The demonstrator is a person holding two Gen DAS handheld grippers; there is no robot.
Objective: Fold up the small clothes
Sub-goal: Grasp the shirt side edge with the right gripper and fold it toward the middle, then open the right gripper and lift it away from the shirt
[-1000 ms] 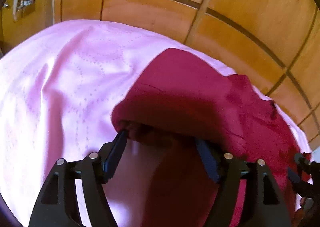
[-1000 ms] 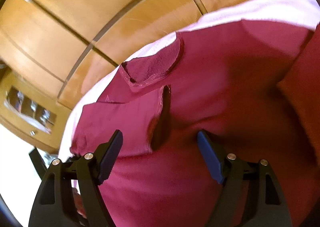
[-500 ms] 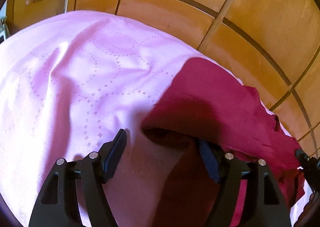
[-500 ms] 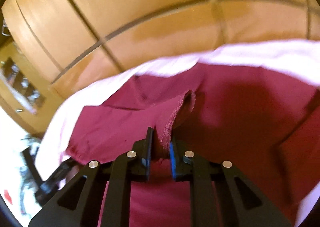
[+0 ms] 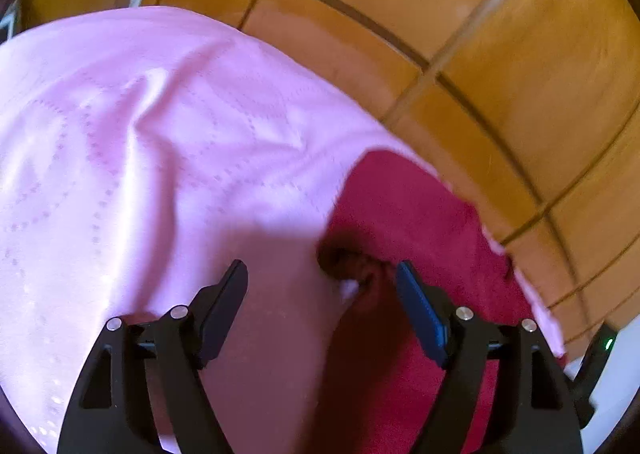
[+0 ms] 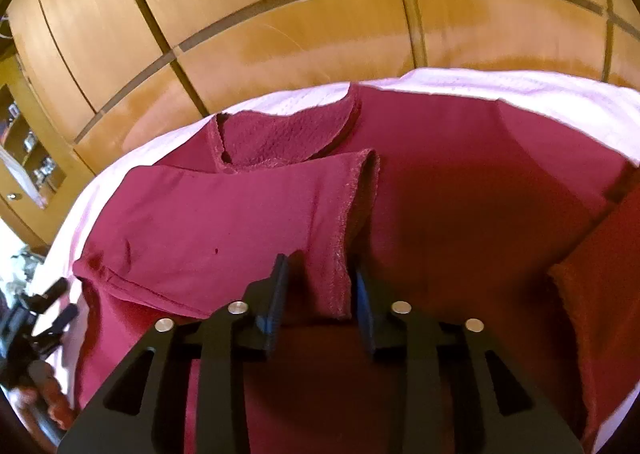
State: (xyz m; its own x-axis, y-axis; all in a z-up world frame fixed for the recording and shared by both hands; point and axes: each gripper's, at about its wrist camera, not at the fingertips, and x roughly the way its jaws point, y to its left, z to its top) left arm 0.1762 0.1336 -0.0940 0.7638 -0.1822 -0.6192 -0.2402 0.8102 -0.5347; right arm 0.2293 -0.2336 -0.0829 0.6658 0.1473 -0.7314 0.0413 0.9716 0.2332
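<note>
One flap of the maroon garment [image 6: 224, 221] is laid over; more folding is judged left. Its hem is straddled, unpinched, by the opening right gripper [image 6: 320, 294]; the left gripper [image 5: 322, 294] is spread and opening, the garment's edge between its fingers.

Garment [image 6: 460, 213]: deep crimson throughout, lighter pinkish-red along the raised hem at frame centre; no print. Cloth [image 5: 140, 141] beneath it: pale pink, carrying dotted lines in curved and diamond shapes, filling the left of the left wrist view. Panelled wall [image 6: 280, 13]: orange-brown wood with darker brown dividing strips. Left hand-held gripper [image 5: 322, 286] and right hand-held gripper [image 6: 320, 294]: black bodies, dark blue pads, silver screw heads.
</note>
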